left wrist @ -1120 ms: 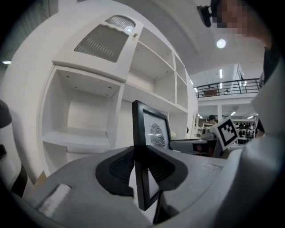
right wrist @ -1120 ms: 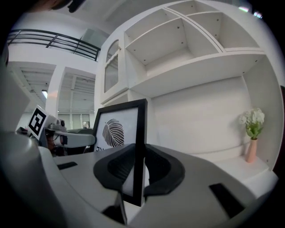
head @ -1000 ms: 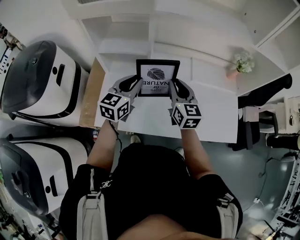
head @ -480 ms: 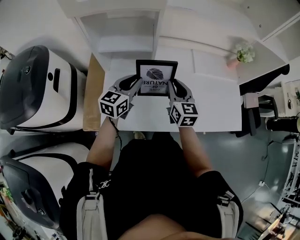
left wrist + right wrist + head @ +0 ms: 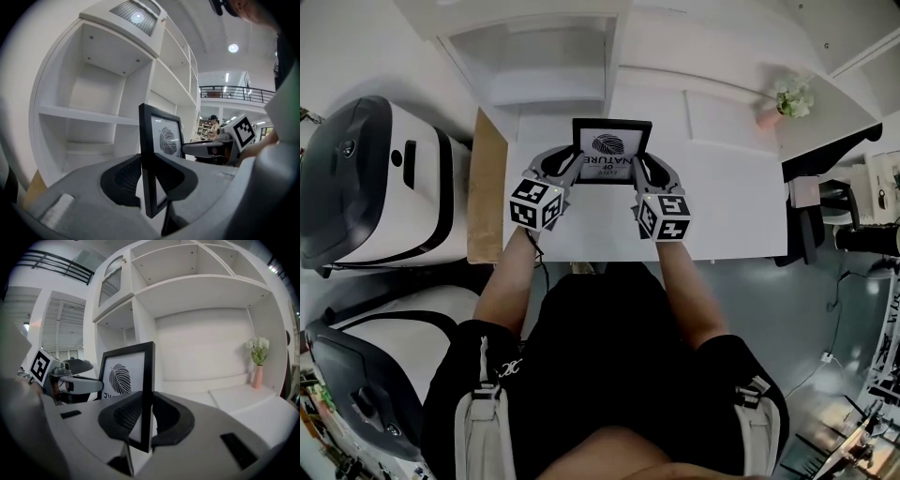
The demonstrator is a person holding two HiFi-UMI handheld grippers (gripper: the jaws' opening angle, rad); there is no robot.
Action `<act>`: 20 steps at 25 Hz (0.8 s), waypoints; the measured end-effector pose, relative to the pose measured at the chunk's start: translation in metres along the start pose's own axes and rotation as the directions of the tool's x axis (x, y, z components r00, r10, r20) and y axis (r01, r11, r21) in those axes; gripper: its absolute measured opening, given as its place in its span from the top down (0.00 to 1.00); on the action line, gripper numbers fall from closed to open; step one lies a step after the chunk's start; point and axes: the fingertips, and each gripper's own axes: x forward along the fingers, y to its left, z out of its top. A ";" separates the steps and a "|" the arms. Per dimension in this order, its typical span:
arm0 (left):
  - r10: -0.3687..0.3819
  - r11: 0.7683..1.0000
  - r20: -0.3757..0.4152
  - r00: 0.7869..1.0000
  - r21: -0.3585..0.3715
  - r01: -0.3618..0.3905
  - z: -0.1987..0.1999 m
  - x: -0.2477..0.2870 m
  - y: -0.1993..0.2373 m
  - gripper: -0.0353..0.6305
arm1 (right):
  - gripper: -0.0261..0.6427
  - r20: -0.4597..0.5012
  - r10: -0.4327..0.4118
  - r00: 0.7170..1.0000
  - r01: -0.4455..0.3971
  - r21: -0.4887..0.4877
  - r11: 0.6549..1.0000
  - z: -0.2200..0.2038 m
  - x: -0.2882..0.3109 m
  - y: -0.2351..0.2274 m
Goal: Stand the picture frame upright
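Note:
A black picture frame (image 5: 610, 150) with a leaf print stands upright over the white table (image 5: 727, 211), held by both side edges. My left gripper (image 5: 573, 166) is shut on the frame's left edge (image 5: 148, 168); its pads press both faces. My right gripper (image 5: 639, 167) is shut on the frame's right edge (image 5: 146, 394) the same way. In each gripper view the frame's thin edge runs straight up between the dark pads, and the other gripper shows beyond it. The frame's foot is hidden behind the jaws.
White shelving (image 5: 539, 66) rises behind the table. A small pink vase with white flowers (image 5: 786, 101) stands at the table's far right. A wooden board (image 5: 486, 202) lines the table's left edge, with large white-and-black machines (image 5: 380, 178) beside it.
The frame and both grippers keep the same hold. Only the head view has shifted a little, so the scene sits slightly higher and further right.

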 end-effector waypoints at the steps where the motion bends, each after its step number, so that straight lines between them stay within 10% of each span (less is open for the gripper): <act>1: 0.000 1.000 -0.003 1.000 -0.012 0.000 -0.003 0.002 0.002 0.81 | 0.86 -0.007 0.001 1.000 -0.001 0.001 1.000 -0.002 0.003 -0.001; 20: 0.029 1.000 -0.134 0.991 0.008 -0.029 -0.055 0.056 0.041 0.80 | 0.86 -0.140 0.027 0.990 -0.027 0.001 1.000 -0.053 0.067 -0.030</act>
